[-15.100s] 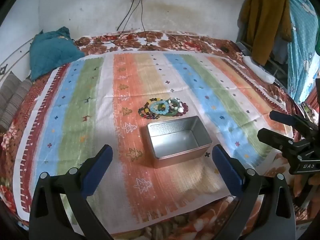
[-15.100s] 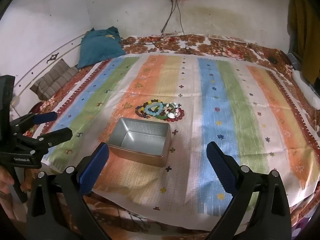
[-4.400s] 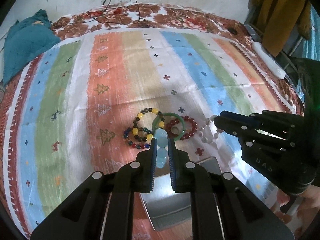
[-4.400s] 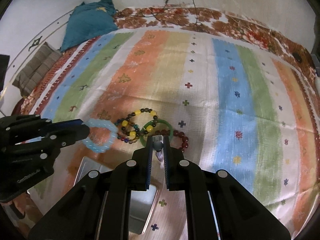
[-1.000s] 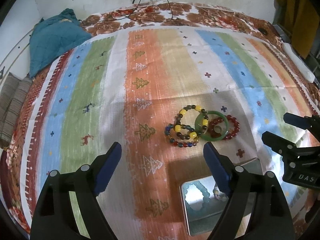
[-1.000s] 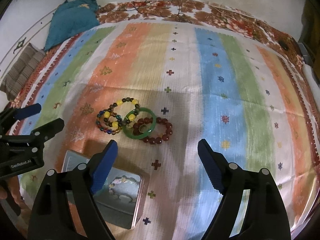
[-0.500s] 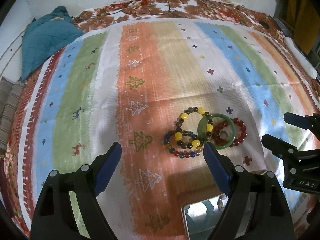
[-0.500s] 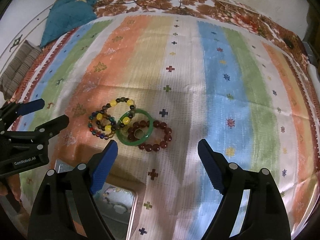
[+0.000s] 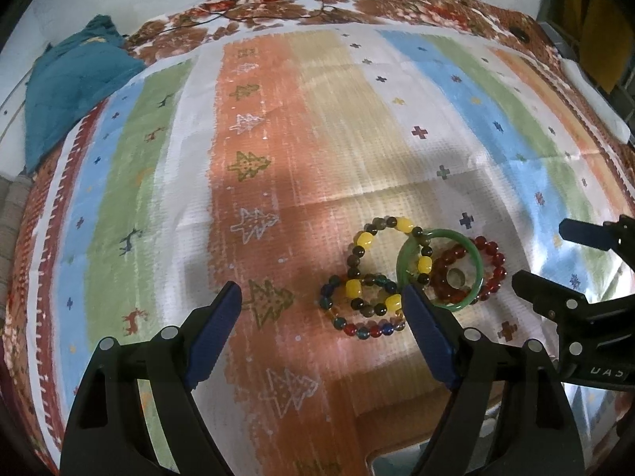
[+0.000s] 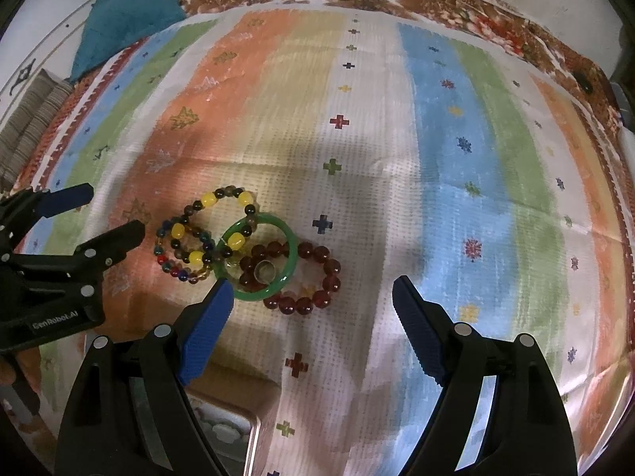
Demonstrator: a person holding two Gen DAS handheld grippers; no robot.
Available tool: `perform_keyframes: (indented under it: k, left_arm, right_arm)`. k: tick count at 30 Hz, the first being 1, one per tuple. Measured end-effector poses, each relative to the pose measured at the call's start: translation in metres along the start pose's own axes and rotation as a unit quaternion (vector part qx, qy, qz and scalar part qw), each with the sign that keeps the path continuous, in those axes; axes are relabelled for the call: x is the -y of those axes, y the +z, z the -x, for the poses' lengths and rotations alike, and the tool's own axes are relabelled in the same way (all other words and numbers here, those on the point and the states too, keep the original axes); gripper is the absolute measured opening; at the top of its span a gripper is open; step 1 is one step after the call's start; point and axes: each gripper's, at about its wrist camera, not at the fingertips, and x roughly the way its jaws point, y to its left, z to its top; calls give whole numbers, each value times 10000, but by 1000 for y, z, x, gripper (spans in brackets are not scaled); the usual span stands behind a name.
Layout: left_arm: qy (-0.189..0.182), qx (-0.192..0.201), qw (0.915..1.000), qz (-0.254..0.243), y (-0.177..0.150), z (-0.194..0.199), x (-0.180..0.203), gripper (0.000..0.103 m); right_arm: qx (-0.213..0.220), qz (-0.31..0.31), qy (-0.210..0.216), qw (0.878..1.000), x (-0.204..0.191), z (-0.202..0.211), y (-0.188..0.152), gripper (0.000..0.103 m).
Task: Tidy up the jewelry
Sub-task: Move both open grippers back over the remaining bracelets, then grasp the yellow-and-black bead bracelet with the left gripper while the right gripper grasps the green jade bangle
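A pile of jewelry lies on the striped cloth: a green bangle (image 9: 470, 238) (image 10: 291, 254), a yellow and dark bead bracelet (image 9: 365, 240) (image 10: 208, 200), a multicolour bead bracelet (image 9: 365, 331) (image 10: 170, 267), a dark red bead bracelet (image 9: 496, 273) (image 10: 317, 297) and a small metal ring (image 9: 455, 277) (image 10: 265, 270) inside the bangle. My left gripper (image 9: 321, 329) is open and empty, just left of and before the pile. My right gripper (image 10: 309, 317) is open and empty, just before the red bracelet. The metal tin's (image 10: 238, 432) corner shows at the bottom, with pale beads inside.
A teal cushion (image 9: 67, 91) (image 10: 127, 12) lies at the far left of the bed. A striped folded cloth (image 10: 27, 119) is at the left edge. Cables (image 9: 278, 12) run along the far side. A white object (image 9: 595, 99) lies at the right edge.
Both grippers moved forward toward the jewelry pile, still open. The tin slid almost out of view at the bottom. Earlier, the light blue and pale bead bracelets went into the tin.
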Motion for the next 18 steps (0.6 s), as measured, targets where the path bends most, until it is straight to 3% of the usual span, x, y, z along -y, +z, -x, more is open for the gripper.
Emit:
perform_keyframes:
  k: [18]
  left_arm:
    - [-243,-285,9993,23,11,-33,-1,71]
  right_arm:
    - [-280,0,-43,9996,3,-29,12,82]
